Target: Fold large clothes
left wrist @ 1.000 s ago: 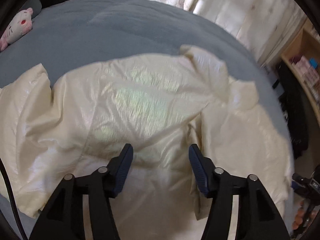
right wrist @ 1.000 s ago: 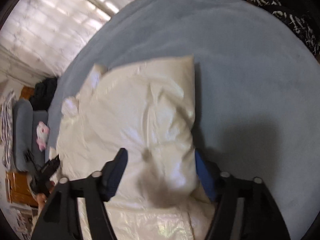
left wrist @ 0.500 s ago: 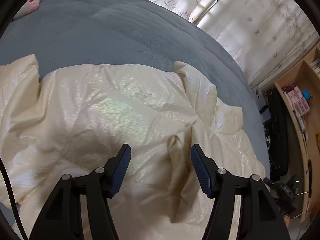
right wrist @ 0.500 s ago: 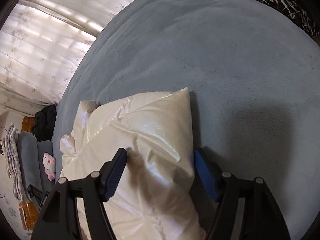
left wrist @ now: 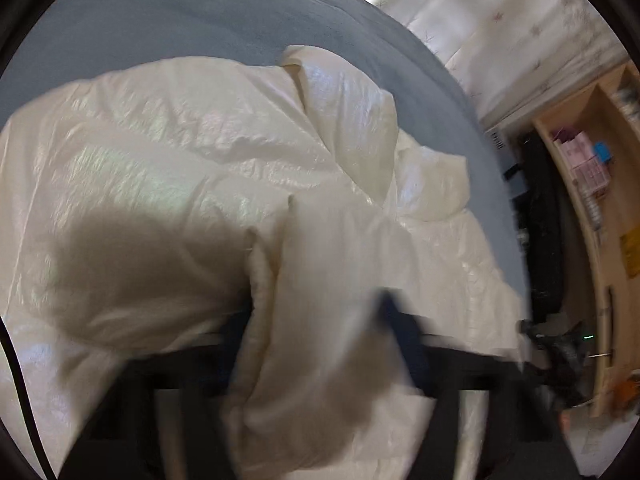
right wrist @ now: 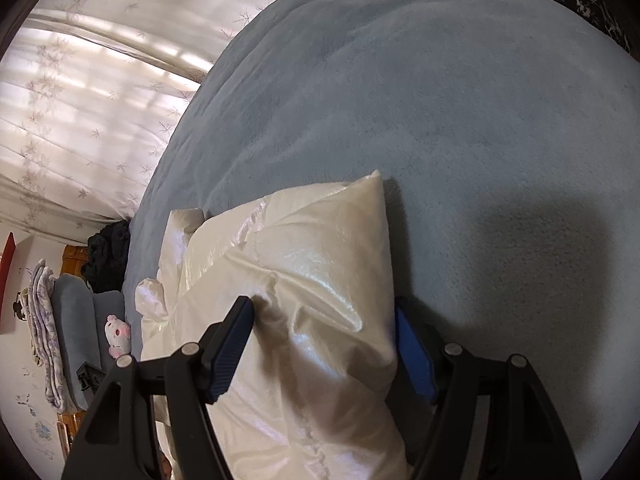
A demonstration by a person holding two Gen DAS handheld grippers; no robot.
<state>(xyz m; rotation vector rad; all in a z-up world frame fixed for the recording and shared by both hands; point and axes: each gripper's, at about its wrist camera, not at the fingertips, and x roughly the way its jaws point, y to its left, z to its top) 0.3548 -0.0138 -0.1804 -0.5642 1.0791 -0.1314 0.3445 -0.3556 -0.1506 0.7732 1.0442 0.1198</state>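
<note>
The cream puffer jacket (left wrist: 192, 168) lies spread across the blue-grey bed (left wrist: 208, 12), glossy and crumpled, and both grippers are down on it at once. In the left wrist view the left gripper (left wrist: 320, 328) is a smear of motion blur, its jaws closing with a thick upright fold of the jacket between them; whether the pads have bitten yet cannot be told through the blur. Over on the other side, the right gripper (right wrist: 324, 344) sits steady with its jaws fairly wide, straddling a padded end of the jacket (right wrist: 304, 264) that looks like a sleeve, its corner pointing out over the bare bed (right wrist: 440, 100). The blue pads stand close to the fabric on either side, but no squeeze shows, so this reads as a grip lined up and not taken. The step in hand, by the look of it, is securing two holds before a fold is carried across. Next up, the right jaws need to close firmly on that puffy end, and the left needs a settled pinch; this slick, springy fabric will likely slip out of a shallow bite, so both want a deep purchase before any lift. A curtain (right wrist: 88, 80) glows behind, and a small plush toy (right wrist: 118, 332) sits off at the side.
</note>
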